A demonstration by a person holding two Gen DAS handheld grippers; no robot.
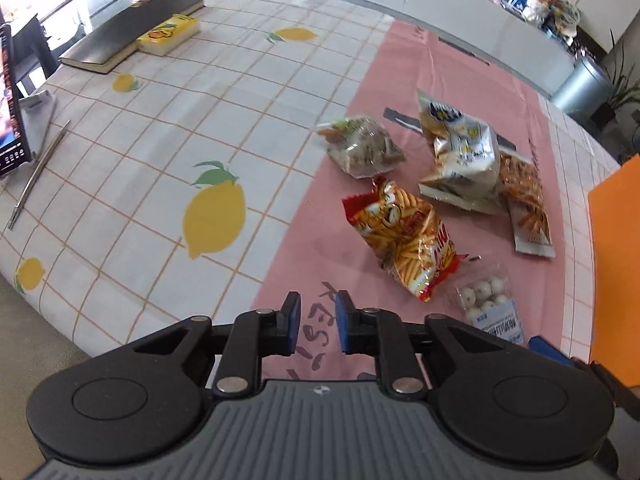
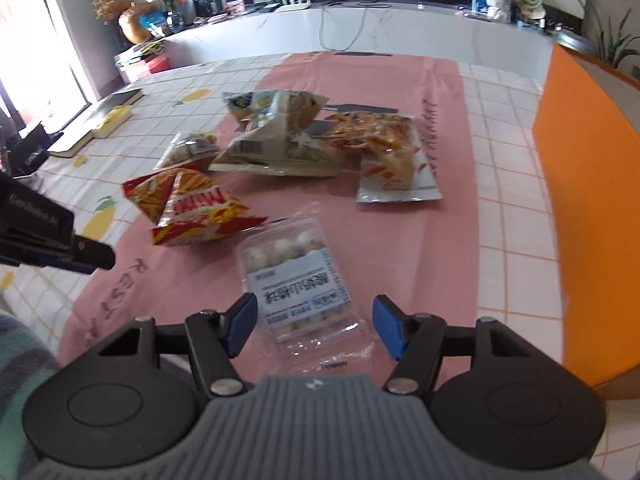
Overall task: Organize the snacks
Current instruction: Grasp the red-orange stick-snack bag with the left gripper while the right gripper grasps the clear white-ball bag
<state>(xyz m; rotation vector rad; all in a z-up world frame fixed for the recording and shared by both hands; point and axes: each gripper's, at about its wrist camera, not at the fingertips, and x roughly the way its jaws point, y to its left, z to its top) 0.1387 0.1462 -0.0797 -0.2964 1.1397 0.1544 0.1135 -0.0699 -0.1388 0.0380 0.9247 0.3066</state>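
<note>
"REST" lettered on the pink mat (image 2: 120, 292), "GenRobot.AI" on the left gripper (image 2: 34, 204)

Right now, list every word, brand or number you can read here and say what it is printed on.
"GenRobot.AI": on the side of the left gripper, seen in the right wrist view.
"Mimi", upside down: on the red chip bag.
"REST": grey letters on the pink mat.
Blue label on the clear pack of white balls: Chinese print, too blurred to read.
White-and-blue bag and orange stick pack: print too small to read.
</note>
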